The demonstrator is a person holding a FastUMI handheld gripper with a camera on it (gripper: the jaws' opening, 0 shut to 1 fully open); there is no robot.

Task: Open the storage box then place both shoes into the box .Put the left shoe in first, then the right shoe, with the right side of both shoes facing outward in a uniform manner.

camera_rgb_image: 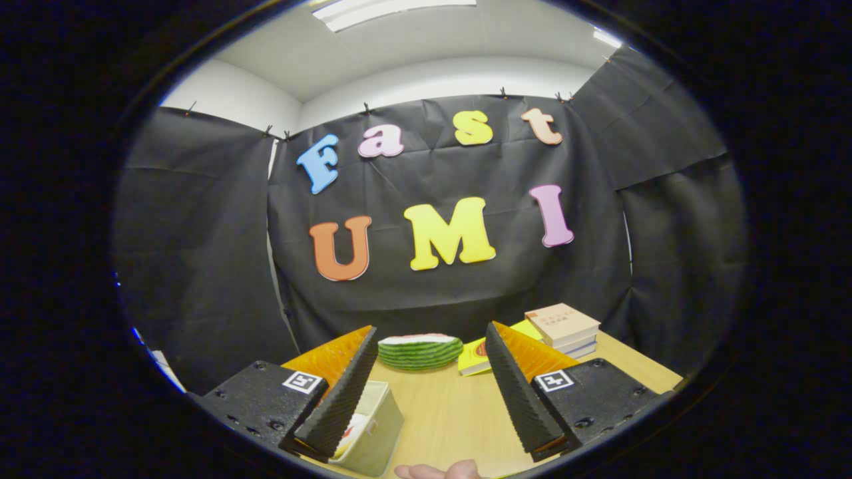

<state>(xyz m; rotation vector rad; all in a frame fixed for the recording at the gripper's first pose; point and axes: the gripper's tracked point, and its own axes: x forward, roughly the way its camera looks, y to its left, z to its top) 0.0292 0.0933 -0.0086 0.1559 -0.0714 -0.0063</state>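
My gripper (430,332) is held above the wooden table (452,412), open, with a wide gap and nothing between the fingers. A small cream-coloured box (376,426) sits on the table under and just right of the left finger (339,392), partly hidden by it; something white with red shows inside its open top. Whether this is the storage box I cannot tell. The right finger (519,392) hangs over bare table.
Beyond the fingers lies a green striped watermelon-slice object (421,351). To its right are a yellow book (474,358) and a stack of books (564,329) near the back right. A person's fingertip (436,471) shows at the table's near edge. Black cloth walls close the booth.
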